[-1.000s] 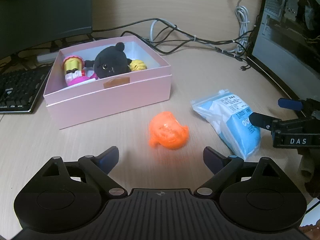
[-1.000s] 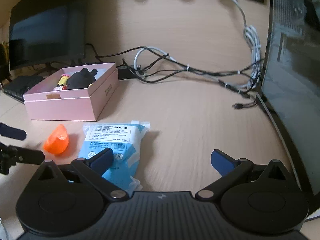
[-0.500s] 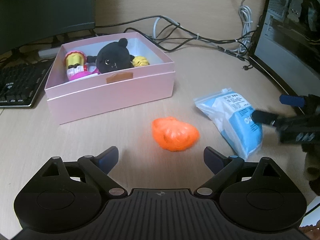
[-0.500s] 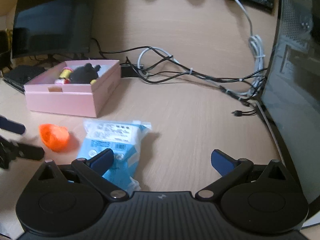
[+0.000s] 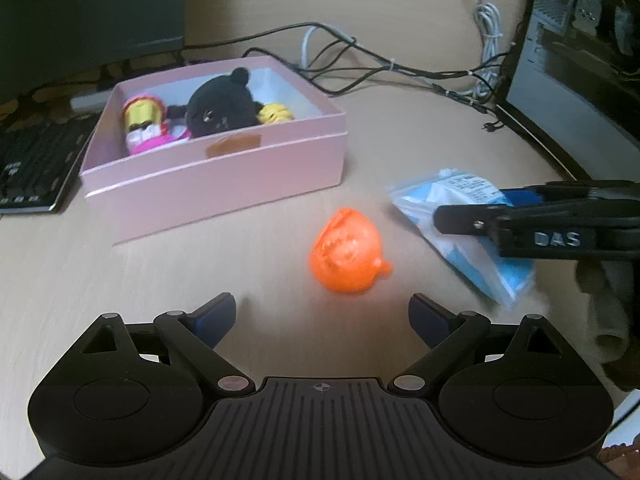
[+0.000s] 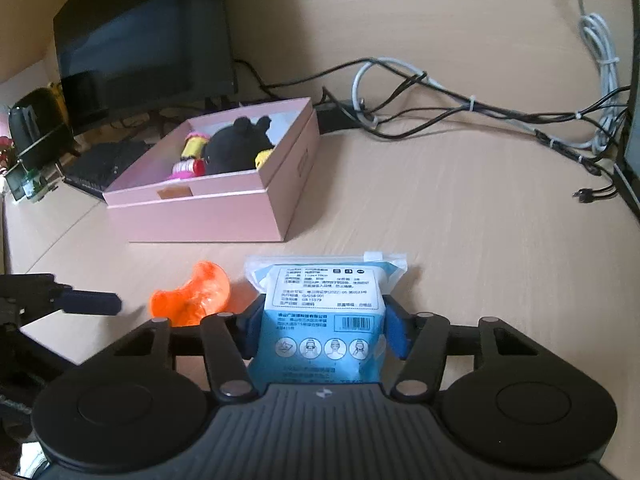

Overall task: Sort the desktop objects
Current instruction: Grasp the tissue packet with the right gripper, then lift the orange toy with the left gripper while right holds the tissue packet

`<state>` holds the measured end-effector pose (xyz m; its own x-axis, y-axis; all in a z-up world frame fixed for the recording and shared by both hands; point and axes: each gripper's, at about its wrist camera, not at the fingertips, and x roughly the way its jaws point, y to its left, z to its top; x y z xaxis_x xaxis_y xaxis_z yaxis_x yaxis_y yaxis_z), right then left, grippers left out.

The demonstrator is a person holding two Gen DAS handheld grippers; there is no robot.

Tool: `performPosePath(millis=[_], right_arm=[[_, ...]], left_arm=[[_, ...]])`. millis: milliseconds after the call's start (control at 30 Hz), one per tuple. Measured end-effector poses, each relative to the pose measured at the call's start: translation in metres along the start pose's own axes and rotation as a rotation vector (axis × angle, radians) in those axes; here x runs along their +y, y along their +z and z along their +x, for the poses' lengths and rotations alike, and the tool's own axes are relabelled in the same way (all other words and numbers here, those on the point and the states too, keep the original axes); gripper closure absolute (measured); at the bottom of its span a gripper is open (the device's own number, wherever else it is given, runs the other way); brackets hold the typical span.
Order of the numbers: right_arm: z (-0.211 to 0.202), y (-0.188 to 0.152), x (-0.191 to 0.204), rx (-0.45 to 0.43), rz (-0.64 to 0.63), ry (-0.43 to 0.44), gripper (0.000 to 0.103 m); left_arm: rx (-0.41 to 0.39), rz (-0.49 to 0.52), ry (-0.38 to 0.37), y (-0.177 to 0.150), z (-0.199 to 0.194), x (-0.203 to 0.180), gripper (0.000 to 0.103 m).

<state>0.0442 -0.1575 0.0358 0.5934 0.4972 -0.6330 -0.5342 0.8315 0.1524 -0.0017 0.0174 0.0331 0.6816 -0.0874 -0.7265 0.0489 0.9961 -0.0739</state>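
A blue and white mask packet (image 6: 324,292) lies on the wooden desk between the pads of my right gripper (image 6: 324,332). Its jaws are closing, and both pads press the packet's sides. From the left wrist view that gripper (image 5: 472,206) reaches in from the right over the packet (image 5: 420,200). An orange plastic toy (image 5: 346,256) lies on the desk just ahead of my left gripper (image 5: 320,312), which is open and holds nothing. The pink box (image 5: 224,184) behind it holds a black plush (image 5: 220,110) and small toys.
A black keyboard (image 5: 32,168) and a dark monitor (image 5: 80,12) stand at the left. Tangled cables (image 5: 400,72) run along the back of the desk. A computer case (image 5: 580,60) stands at the right edge.
My right gripper swung left over the packet and its jaws narrowed onto it. The orange toy has rolled into a new pose. The left gripper stayed where it was.
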Motion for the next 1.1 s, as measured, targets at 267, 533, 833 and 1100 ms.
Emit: performPosePath(millis=[267, 533, 833, 1100], right_arm=[[-0.027, -0.009, -0.012, -0.010, 0.010, -0.040, 0.045], [-0.033, -0.021, -0.014, 0.000, 0.028, -0.053, 0.045], [-0.036, -0.021, 0.000, 0.013, -0.028, -0.035, 0.045], [-0.049, -0.007, 0.032, 0.020, -0.184, 0.085, 0.045]], left_arm=[[-0.019, 0.056, -0.002, 0.016, 0.025, -0.015, 0.015], [-0.004, 0.090, 0.000, 0.018, 0.034, -0.024, 0.034], [0.010, 0.078, 0.006, 0.007, 0.019, -0.022, 0.039], [-0.008, 0.042, 0.052, -0.015, -0.034, -0.004, 0.039]])
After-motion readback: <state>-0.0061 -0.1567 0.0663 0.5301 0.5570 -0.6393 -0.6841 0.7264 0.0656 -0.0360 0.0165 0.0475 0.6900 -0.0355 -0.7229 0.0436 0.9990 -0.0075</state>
